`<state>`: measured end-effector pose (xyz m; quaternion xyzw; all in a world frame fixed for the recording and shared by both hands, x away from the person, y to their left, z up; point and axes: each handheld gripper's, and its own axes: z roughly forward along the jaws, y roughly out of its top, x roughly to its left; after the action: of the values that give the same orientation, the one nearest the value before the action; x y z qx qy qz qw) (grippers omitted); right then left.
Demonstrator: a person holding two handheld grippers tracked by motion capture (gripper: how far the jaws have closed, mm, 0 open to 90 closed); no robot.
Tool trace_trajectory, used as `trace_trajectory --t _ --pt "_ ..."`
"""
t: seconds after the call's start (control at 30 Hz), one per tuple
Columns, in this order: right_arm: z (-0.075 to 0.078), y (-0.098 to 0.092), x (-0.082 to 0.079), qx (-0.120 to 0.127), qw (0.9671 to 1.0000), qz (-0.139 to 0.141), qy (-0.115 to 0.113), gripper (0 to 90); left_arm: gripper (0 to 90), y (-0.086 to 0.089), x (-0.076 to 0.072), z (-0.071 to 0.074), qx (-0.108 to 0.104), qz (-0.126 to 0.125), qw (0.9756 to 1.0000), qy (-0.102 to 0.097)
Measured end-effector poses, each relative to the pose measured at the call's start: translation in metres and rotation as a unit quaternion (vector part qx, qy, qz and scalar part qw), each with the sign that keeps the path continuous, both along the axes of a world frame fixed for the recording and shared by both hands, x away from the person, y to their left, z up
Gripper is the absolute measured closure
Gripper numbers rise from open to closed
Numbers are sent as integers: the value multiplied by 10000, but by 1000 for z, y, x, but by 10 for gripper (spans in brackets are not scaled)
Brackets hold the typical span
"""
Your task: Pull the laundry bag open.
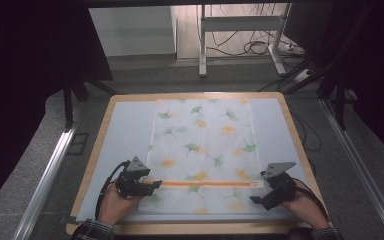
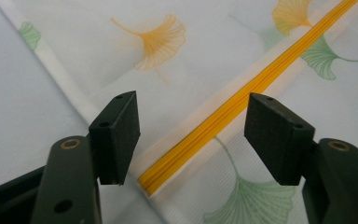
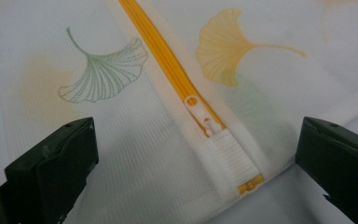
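Observation:
A white mesh bag [image 1: 202, 145] printed with green and orange ginkgo leaves lies flat on the mat. An orange zipper [image 1: 205, 183] runs across its near end. My left gripper [image 1: 152, 184] sits at the zipper's left end. In the left gripper view that gripper [image 2: 193, 135] is open, its pads either side of the zipper's end [image 2: 168, 170] and clear of it. My right gripper [image 1: 258, 188] is at the zipper's right end. It [image 3: 196, 154] stands wide open over the white zipper pull [image 3: 199, 114], which lies beside the bag's white end tab [image 3: 233, 156].
The bag rests on a pale blue mat [image 1: 125, 140] that covers a wooden table [image 1: 96, 150]. A white desk frame [image 1: 240, 30] and floor cables [image 1: 260, 47] stand beyond the far edge. Metal rails [image 1: 50, 170] run along both sides of the table.

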<state>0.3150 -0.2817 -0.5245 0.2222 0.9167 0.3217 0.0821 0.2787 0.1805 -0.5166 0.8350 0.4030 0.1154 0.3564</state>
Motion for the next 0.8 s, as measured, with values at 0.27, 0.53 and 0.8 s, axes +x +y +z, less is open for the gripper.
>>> trace_trajectory --t 0.27,0.53,0.8 --pt "-3 2 -3 -35 9999 -105 -121 0 535 -19 7 5 -91 -277 9995 -76" --pt "-3 1 -3 2 9998 -117 -147 0 579 -68 19 14 -133 -781 9967 -179" --pt "-4 0 -3 26 9998 -121 -138 0 602 -111 29 7 -177 -1155 9930 -154"
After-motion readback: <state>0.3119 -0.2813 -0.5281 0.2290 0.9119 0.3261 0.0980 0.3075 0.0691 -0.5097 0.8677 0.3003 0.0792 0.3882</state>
